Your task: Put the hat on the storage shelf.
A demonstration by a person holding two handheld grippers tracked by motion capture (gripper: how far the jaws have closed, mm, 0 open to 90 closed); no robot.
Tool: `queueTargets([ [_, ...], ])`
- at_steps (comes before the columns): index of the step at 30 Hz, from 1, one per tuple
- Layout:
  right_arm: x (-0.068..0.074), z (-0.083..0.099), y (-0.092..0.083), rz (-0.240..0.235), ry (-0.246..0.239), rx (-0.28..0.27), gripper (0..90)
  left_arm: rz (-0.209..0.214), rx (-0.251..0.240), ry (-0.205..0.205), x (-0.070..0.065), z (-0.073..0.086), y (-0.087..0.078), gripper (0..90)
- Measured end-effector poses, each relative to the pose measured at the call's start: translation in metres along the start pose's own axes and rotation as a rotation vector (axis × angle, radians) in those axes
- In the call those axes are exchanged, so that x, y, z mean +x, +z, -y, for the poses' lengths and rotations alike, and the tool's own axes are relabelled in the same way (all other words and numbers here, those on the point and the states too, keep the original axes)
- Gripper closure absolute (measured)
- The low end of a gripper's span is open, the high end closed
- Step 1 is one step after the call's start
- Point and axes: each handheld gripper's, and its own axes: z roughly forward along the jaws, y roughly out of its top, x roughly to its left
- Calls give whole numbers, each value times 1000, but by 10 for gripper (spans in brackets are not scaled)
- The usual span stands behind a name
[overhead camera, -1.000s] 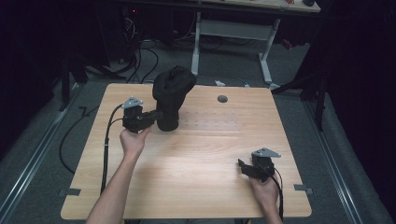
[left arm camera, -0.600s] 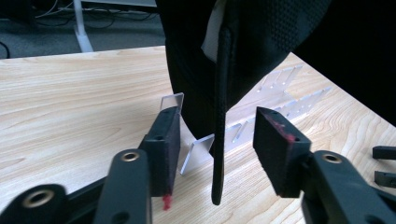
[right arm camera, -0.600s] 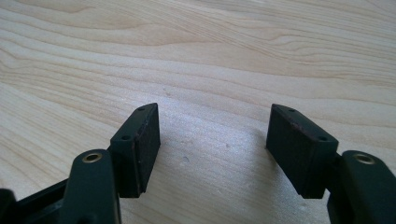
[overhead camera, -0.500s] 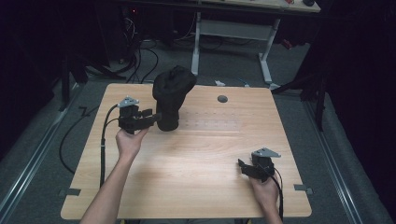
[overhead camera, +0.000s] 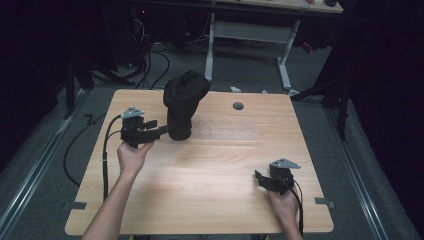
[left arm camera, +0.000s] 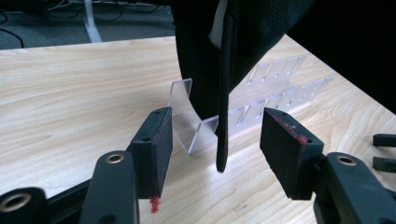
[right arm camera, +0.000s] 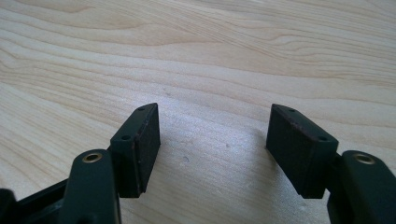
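- Left gripper (overhead camera: 161,131) sits at the black bag (overhead camera: 183,104), fingers (left arm camera: 152,151) spread either side of its dangling strap (left arm camera: 223,116).
- Right gripper (overhead camera: 260,179) rests near-right on the desk (overhead camera: 220,165), fingers released.

Bare wooden table (overhead camera: 215,175) lies wide between both hands. A black bag (overhead camera: 182,102) on a clear stand (left arm camera: 196,126) blocks the left gripper (left arm camera: 215,144); its strap (left arm camera: 223,93) hangs between the parted jaws.

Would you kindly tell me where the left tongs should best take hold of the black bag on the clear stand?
Probably the thin black strap hanging off the black bag. It dangles free in front of the clear stand, already between the open left tongs, so come level from the person's left and close on it.
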Motion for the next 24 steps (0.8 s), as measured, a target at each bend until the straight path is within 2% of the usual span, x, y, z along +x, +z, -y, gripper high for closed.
queueTargets([
  [6, 0, 0, 0, 0, 0, 0, 350, 20, -1, -9, -2, 3, -12, 440],
  [24, 0, 0, 0, 0, 0, 0, 350, 17, -9, -5, -5, 17, -35, 439],
])
